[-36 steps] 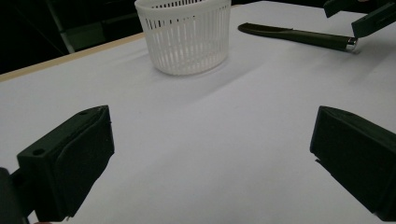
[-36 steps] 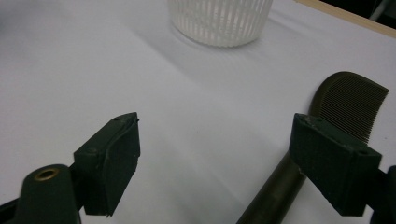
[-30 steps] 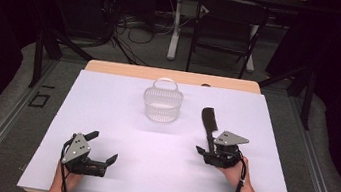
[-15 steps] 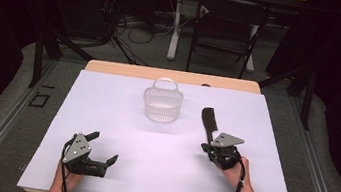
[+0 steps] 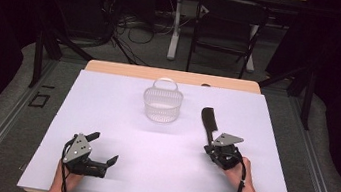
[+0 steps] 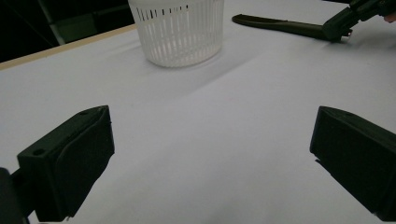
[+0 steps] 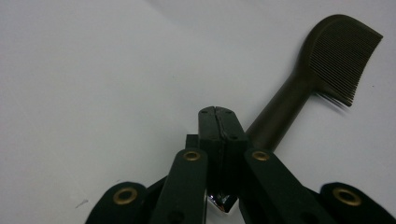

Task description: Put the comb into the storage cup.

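Note:
A dark comb lies flat on the white table cover right of centre, its toothed head pointing away from me. My right gripper sits at the comb's handle end, jaws pressed together. The handle runs out from under the right side of those jaws, not from between them. From the left gripper view, the comb rests on the cover with the right gripper at its near end. My left gripper rests at the front left, open and holding nothing.
A white slotted plastic basket stands upright at the back centre of the cover, also seen ahead of the left gripper. A bare wooden strip runs along the table's far edge. Dark floor, cables and stand legs lie beyond.
The right gripper has drawn back slightly toward me along the comb's handle. The comb, the basket and the left gripper have stayed put.

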